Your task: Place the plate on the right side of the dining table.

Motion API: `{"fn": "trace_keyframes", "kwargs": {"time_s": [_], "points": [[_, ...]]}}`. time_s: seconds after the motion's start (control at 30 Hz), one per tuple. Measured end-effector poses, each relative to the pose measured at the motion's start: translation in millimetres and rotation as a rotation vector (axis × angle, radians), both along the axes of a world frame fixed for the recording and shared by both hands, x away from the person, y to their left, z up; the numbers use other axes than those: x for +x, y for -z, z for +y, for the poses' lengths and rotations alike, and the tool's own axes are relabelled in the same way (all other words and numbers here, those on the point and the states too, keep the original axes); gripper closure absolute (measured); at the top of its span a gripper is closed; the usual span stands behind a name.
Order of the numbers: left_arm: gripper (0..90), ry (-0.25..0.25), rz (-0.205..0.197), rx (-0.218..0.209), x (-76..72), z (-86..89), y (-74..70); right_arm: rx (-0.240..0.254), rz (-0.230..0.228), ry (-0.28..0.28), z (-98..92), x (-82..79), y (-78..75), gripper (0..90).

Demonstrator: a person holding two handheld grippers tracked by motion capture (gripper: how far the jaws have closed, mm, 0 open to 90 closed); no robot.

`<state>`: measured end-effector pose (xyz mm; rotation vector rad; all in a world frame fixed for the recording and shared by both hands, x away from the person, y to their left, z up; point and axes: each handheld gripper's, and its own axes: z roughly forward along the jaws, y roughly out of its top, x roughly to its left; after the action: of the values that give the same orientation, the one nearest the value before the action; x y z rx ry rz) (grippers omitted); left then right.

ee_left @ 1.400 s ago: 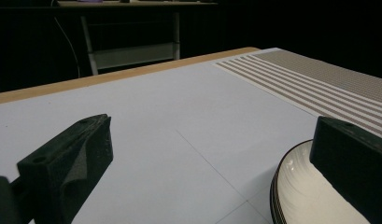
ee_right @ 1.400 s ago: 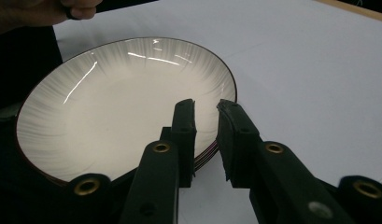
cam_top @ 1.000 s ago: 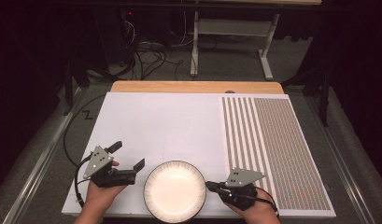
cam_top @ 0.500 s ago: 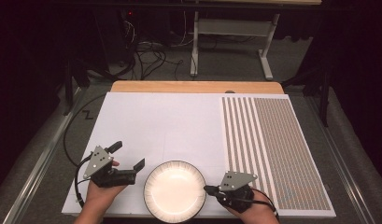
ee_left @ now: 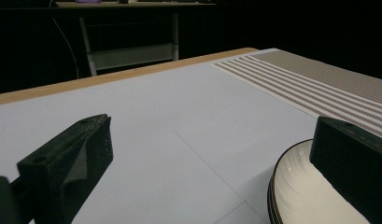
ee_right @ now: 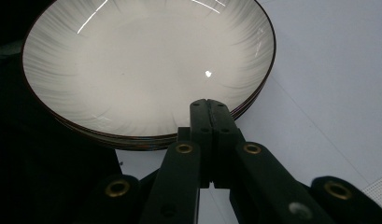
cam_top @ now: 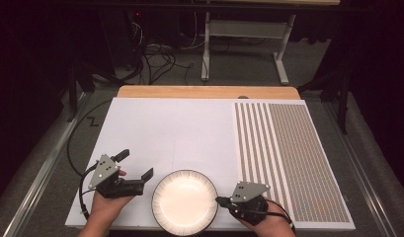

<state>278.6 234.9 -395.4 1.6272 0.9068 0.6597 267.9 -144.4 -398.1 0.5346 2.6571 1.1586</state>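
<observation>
At the bench's near edge: jaws beside a plate

Clenched jaws of the right gripper [cam_top: 220,200] are held against the right rim of the plate [cam_top: 184,201]. Released jaws of the left gripper [cam_top: 136,168] are spread wide just left of it, on the white bench [cam_top: 189,133].

Cream-white stack of plates [cam_top: 184,202] with fine grey radial streaks and dark rims; white sheet [cam_top: 175,138]; brown-and-white striped mat [cam_top: 288,153]; pale wooden counter [cam_top: 207,92] edge; black jaws on both grippers.
</observation>
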Motion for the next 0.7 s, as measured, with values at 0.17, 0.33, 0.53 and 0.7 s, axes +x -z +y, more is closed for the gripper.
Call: {"fn": "trace_keyframes", "kwargs": {"time_s": [0.17, 0.33, 0.53, 0.7], "points": [[0.1, 0.002, 0.000, 0.001, 0.0, -0.3, 0.0, -0.012, -0.005, -0.003, 1.7, 0.0, -0.6, 90.0], [0.1, 0.002, 0.000, -0.001, 0.0, -0.2, -0.2, -0.012, -0.008, -0.003, 2.2, 0.7, -1.2, 90.0], [0.1, 0.004, -0.001, 0.002, -0.2, -0.5, -0.3, -0.014, -0.007, -0.005, 4.0, 0.7, -0.5, 90.0], [0.1, 0.002, -0.003, -0.002, -0.3, -0.1, -0.5, -0.020, -0.006, -0.012, 7.7, 0.4, -0.3, 90.0]]}}
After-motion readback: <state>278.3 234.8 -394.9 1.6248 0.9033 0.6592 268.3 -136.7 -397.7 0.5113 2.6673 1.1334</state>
